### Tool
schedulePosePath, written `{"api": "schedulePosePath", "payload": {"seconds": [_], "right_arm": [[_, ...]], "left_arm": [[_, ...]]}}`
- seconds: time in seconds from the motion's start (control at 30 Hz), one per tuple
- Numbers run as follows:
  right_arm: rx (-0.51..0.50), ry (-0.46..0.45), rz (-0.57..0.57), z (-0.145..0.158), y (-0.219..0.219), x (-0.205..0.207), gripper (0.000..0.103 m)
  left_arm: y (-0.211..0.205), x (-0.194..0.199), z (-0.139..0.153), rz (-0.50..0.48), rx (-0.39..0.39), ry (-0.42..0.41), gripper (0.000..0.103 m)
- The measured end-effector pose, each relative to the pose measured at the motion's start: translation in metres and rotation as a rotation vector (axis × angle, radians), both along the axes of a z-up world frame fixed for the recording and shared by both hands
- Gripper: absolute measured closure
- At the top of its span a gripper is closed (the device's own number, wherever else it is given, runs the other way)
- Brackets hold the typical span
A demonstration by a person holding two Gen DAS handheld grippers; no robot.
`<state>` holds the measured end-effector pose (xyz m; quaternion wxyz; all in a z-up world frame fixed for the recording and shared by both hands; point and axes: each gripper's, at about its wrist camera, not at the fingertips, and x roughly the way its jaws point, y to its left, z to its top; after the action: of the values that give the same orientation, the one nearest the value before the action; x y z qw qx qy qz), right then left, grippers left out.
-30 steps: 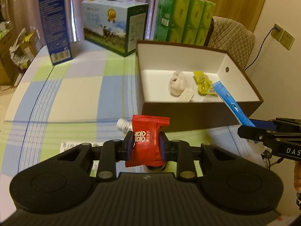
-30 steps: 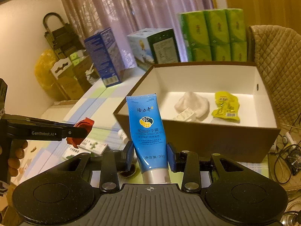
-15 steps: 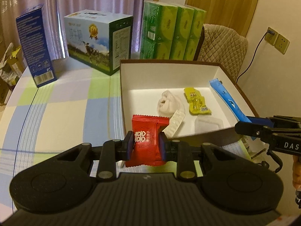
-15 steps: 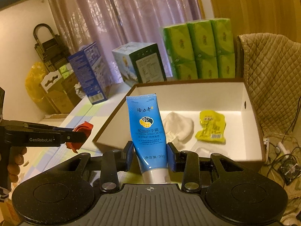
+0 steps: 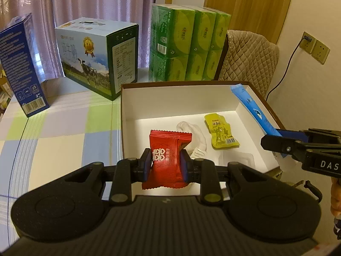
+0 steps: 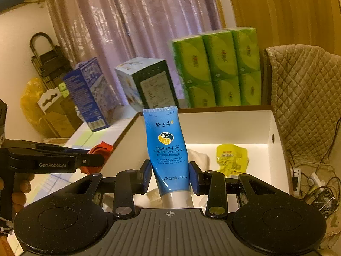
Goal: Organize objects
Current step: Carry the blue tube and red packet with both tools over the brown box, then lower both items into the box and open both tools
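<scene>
My left gripper (image 5: pixel 165 163) is shut on a red snack packet (image 5: pixel 167 160), held above the near side of the white-lined brown box (image 5: pixel 170 89). My right gripper (image 6: pixel 170 177) is shut on a blue hand cream tube (image 6: pixel 166 147), upright over the box's near right part; the same tube (image 5: pixel 253 111) shows at the right of the left wrist view. Inside the box lie a yellow sachet (image 5: pixel 220 134), a white crumpled wrapper (image 5: pixel 196 134) and a clear blister pack (image 5: pixel 238 159). From the right wrist view the left gripper (image 6: pixel 91 160) carries the red packet (image 6: pixel 102 149) at the box's left edge.
Behind the box stand green tissue packs (image 5: pixel 189 44), a milk carton box (image 5: pixel 98 53) and a tall blue carton (image 5: pixel 19 64) on the checked tablecloth (image 5: pixel 64 128). A quilted chair back (image 5: pixel 249 64) is at the right. Cables and a small fan (image 6: pixel 326 202) lie on the floor.
Both grippers have moved forward and up over the box with their loads held. The box interior now fills more of both views.
</scene>
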<state>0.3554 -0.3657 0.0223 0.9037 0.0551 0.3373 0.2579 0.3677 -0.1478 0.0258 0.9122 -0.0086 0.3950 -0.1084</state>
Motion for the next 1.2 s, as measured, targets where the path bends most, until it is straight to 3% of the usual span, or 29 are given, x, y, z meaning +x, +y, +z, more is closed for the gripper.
{"api": "schedulePosePath", "payload": {"seconds": [0.63,1.2], "right_arm": [[-0.088,0.105,-0.086,-0.036,-0.008,0.061,0.069],[-0.079,0.209,-0.135,-0.059,0.0,0.105,0.069]], "left_arm": [[-0.01,0.057,-0.036,0.0,0.045,0.079,0.079],[-0.024,0.109,-0.056,-0.01,0.107,0.106,0.079]]}}
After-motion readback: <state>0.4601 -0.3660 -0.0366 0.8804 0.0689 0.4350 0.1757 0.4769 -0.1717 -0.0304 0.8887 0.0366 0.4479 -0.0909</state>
